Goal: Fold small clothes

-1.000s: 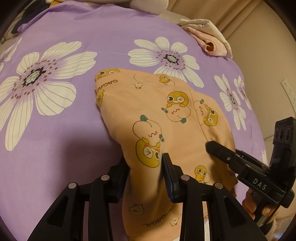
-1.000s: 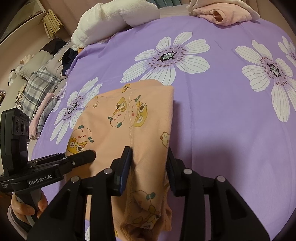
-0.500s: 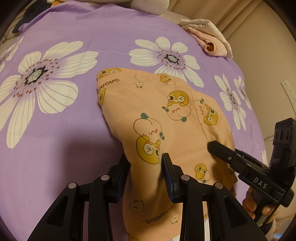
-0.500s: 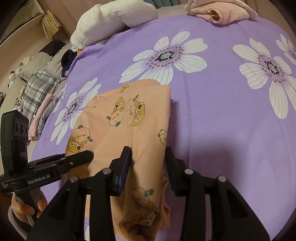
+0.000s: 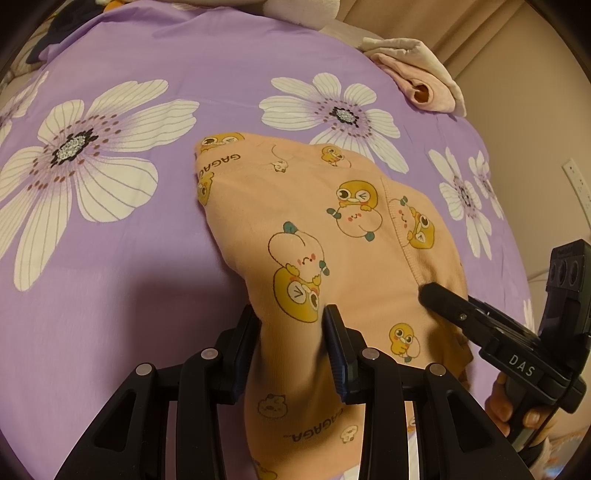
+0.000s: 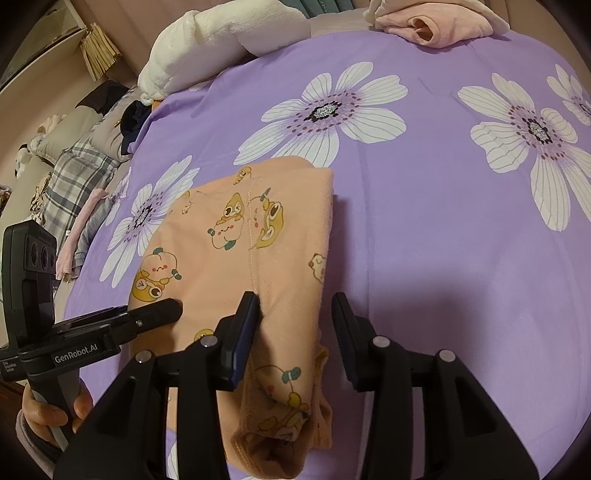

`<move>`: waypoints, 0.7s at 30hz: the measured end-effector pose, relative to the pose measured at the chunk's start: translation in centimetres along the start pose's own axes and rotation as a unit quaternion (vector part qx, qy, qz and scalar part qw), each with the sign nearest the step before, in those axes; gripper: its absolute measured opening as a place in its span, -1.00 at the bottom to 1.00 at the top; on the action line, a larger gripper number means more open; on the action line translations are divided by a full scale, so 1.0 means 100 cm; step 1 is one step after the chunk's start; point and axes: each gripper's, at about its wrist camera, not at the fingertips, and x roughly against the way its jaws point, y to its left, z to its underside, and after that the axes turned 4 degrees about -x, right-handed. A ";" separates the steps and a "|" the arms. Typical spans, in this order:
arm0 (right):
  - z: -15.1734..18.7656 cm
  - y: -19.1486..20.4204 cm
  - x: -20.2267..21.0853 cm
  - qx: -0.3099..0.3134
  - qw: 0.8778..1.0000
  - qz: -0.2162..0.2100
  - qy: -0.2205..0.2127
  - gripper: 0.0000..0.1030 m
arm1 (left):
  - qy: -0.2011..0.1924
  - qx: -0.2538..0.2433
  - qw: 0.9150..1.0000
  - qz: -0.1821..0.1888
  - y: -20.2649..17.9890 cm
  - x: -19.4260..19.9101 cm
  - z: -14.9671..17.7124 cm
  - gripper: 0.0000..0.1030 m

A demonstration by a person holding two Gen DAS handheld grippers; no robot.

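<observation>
A small peach garment with yellow duck prints (image 5: 332, 236) lies folded on the purple flowered bedsheet (image 5: 147, 258); it also shows in the right wrist view (image 6: 258, 243). My left gripper (image 5: 291, 332) is shut on the garment's near left edge, cloth pinched between both pads. My right gripper (image 6: 295, 317) has opened: its left pad still touches the cloth, while the right pad stands clear of the garment's near right edge. Each gripper shows from the side in the other's view: the right one (image 5: 443, 299), the left one (image 6: 162, 308).
A pink and cream pile of clothes (image 5: 421, 81) lies at the far edge of the bed, also in the right wrist view (image 6: 424, 22). A white plush blanket (image 6: 214, 48) and plaid bedding (image 6: 74, 173) lie at the far left. A wall outlet (image 5: 576, 192) is at right.
My right gripper's jaws have spread apart and loosened from the garment's right edge. Both grippers have edged slightly forward. The left gripper keeps its grip.
</observation>
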 end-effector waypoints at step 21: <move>0.004 -0.011 0.008 -0.010 1.000 0.015 -0.006 -0.14 | 0.001 0.000 1.000 -0.004 -0.001 0.002 0.002 -0.34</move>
